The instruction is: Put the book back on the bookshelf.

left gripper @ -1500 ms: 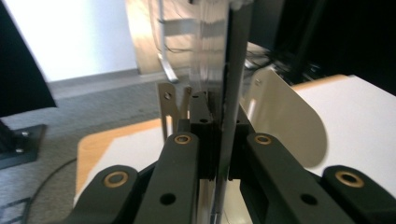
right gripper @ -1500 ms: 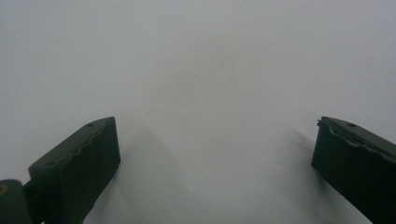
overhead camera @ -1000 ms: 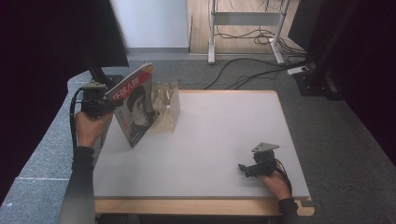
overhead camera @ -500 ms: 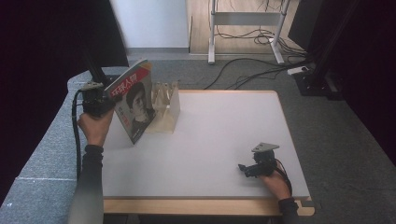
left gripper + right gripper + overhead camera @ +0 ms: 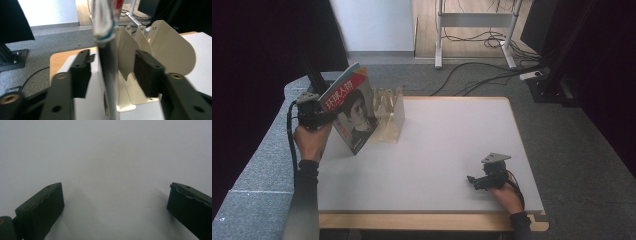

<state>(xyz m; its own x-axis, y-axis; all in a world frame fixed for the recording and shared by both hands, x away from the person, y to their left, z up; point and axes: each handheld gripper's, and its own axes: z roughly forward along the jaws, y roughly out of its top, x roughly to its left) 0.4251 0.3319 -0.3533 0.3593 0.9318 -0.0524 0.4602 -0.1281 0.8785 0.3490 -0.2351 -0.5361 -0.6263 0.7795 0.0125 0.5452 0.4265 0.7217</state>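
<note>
At the near right edge of the white worktop, the right gripper rested in a hand, its jaws spread wide with nothing between them; its own view showed bare white surface ahead. Farther back on the left, the left gripper was held at a magazine standing upright and tilted, a portrait on its cover. In the left gripper view, the magazine's spine ran between the jaws, which stood apart from it on both sides, not clamping. Just behind and touching the magazine sat a cream file rack with curved dividers. Beyond the worktop lay grey carpet with cables.
</note>
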